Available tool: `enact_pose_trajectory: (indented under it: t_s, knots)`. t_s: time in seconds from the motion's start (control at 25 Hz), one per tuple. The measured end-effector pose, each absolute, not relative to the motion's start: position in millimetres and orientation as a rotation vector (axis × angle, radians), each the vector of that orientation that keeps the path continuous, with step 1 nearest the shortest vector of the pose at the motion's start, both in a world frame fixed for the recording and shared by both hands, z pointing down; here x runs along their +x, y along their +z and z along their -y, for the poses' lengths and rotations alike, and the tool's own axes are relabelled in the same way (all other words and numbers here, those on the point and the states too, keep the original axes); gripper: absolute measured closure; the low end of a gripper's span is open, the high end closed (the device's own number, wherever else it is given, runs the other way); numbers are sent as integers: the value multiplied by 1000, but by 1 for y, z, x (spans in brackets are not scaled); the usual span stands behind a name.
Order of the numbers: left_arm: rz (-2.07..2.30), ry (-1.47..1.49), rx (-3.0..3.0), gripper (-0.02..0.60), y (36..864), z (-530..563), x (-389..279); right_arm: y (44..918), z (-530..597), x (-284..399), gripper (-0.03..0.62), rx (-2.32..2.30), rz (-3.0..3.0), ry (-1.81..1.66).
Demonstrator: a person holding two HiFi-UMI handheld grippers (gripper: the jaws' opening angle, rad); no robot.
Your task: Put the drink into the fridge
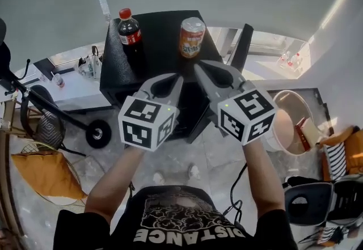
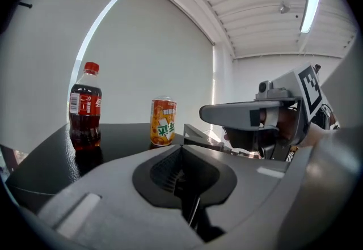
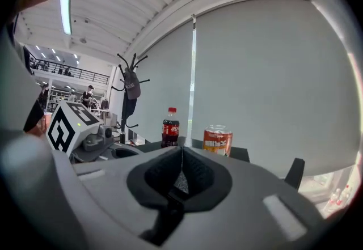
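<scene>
Cola bottle and orange drink can are both outside the jaws. The left gripper has its jaws pressed together on nothing, and the right gripper is the same, closed and empty. Both hover just in front of the black cabinet, which is probably the small fridge. The two drinks stand upright on its top, well apart, the bottle at the left and the can at the right. The bottle is dark, with a red cap and a red label. It looks full, so it is probably rather heavy, stiff and smooth; I would take it at the labelled body, not at the cap. The can seems lighter, thin-walled and slippery, so a grip at mid-height seems safest.
</scene>
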State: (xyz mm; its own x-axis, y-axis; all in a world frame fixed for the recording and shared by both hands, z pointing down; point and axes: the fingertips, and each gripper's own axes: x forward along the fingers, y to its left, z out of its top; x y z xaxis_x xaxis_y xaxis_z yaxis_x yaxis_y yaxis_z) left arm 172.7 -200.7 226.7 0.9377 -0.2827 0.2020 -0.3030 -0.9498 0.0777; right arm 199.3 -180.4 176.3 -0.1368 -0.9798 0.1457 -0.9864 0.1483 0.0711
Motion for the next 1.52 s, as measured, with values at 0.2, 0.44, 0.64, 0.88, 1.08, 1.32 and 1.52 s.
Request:
enact_pose_trajectory:
  t_s: [0.2,0.44,0.64,0.88,1.08,1.32,1.52]
  knots:
    - [590,272,2942,577,225,202,190,167,184,225,591,1821,2344,43]
    - [764,262,2901,577,225,212,200,168,203,252,566,1653,2449,52]
    - [842,257,2884,577,224,214,207,172,213,271,521,1606,2477,81]
    - [951,254,2851,575,224,222,206,183,229,278,418,1506,2505,120]
    - [1047,221,2822,575,219,229,201,187,244,280,328,1430,2538,158]
    - [1126,198,2784,575,221,239,196,198,264,276,250,1369,2564,250]
    - [1164,188,2766,575,221,244,192,204,279,265,224,1301,2582,301]
